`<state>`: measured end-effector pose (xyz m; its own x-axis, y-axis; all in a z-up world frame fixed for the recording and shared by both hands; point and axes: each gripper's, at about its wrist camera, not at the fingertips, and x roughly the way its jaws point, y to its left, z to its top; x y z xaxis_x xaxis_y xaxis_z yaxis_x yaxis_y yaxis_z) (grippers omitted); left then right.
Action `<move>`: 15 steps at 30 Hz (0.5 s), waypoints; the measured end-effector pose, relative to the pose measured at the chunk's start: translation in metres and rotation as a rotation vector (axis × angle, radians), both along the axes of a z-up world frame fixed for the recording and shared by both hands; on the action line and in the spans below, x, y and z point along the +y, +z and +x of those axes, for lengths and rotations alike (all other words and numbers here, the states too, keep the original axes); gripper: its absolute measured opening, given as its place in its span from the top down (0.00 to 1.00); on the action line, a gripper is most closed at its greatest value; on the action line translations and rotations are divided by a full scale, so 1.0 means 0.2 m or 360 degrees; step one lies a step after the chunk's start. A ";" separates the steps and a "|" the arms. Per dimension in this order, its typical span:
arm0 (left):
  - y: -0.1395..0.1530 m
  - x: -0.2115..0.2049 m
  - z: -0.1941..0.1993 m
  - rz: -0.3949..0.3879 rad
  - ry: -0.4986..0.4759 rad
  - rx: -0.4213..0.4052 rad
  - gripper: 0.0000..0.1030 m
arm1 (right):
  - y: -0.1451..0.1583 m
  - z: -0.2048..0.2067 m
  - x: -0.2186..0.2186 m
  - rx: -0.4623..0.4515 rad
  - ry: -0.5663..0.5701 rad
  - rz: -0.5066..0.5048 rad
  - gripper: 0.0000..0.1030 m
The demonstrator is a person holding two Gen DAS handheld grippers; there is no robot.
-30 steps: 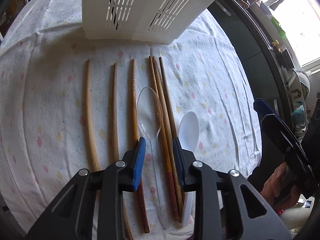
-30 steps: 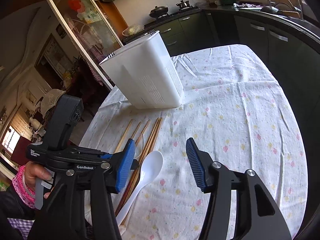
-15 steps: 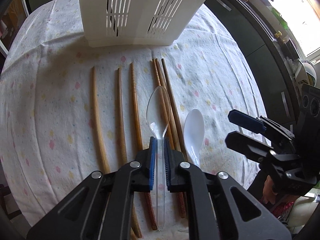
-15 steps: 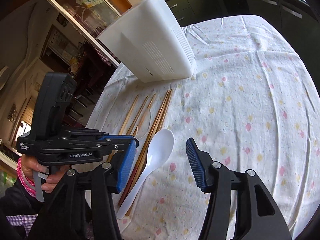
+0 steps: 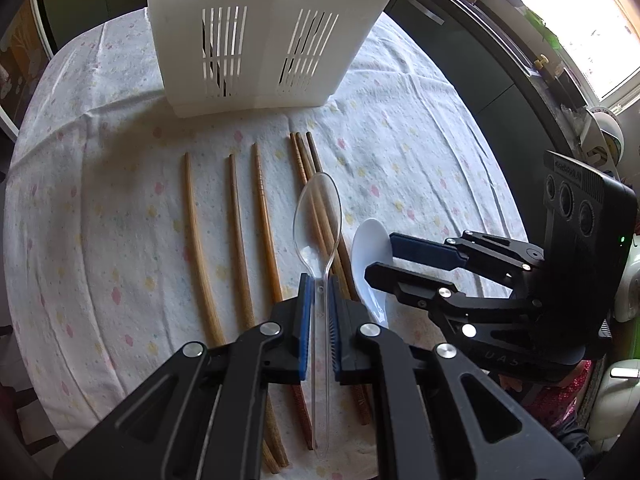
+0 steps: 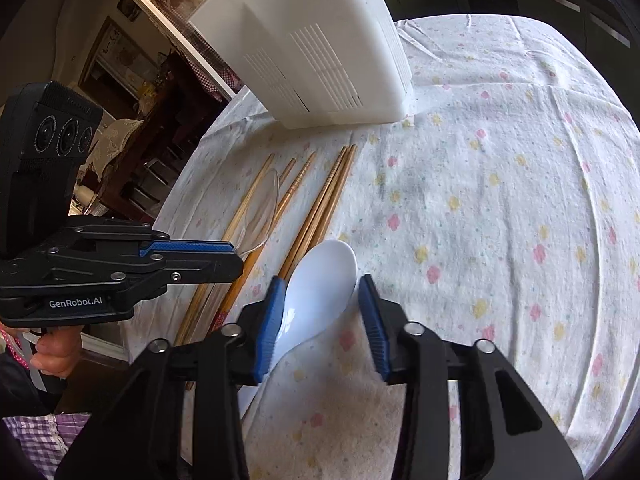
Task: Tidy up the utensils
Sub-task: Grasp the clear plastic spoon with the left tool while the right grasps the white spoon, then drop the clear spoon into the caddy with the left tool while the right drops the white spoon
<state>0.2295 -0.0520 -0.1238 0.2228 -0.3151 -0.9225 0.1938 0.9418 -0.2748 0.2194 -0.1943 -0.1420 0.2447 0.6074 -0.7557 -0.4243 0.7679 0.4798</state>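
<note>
My left gripper point(image 5: 319, 300) is shut on the handle of a clear plastic spoon point(image 5: 318, 216) and holds it above the table; it also shows in the right wrist view point(image 6: 262, 208). My right gripper point(image 6: 322, 312) is open, its fingers on either side of a white plastic spoon point(image 6: 320, 280) that lies on the cloth. In the left wrist view the right gripper point(image 5: 380, 258) sits over the white spoon point(image 5: 370, 248). Several wooden chopsticks point(image 5: 236, 236) lie side by side in front of a white slotted utensil holder point(image 5: 256, 32), also seen in the right wrist view point(image 6: 316, 52).
A round table with a flowered white cloth point(image 6: 500, 200) carries everything. A dark kitchen counter point(image 5: 500, 60) runs behind the table on the right. A glass cabinet point(image 6: 132, 60) stands beyond the table's left edge.
My left gripper closed on the clear spoon and lifted it off the cloth. My right gripper moved in and down around the white spoon, its jaws narrowing.
</note>
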 end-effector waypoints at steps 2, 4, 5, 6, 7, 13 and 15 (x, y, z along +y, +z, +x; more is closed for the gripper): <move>0.00 0.01 0.00 0.0002 0.0005 -0.0009 0.92 | -0.01 0.01 0.00 -0.0001 -0.0012 0.0003 0.94; 0.02 0.01 0.00 0.0008 0.0006 -0.0026 0.92 | 0.00 0.00 0.00 -0.0020 -0.0018 0.0004 0.95; 0.02 0.02 0.00 0.0012 0.0005 -0.0035 0.92 | 0.01 -0.01 0.00 -0.0027 -0.0024 0.0020 0.96; 0.03 0.02 0.00 0.0014 0.0005 -0.0045 0.92 | 0.02 -0.01 -0.01 -0.0040 -0.0034 0.0031 0.96; 0.04 0.02 0.00 0.0014 0.0003 -0.0057 0.92 | 0.05 -0.02 -0.03 -0.0066 -0.0053 0.0039 0.97; 0.16 0.02 -0.02 -0.0012 -0.0011 -0.0159 0.92 | 0.25 -0.09 -0.11 -0.0285 -0.0150 0.0070 0.98; 0.21 0.02 -0.03 -0.0026 -0.0010 -0.0203 0.92 | 0.32 -0.11 -0.14 -0.0360 -0.0180 0.0093 0.98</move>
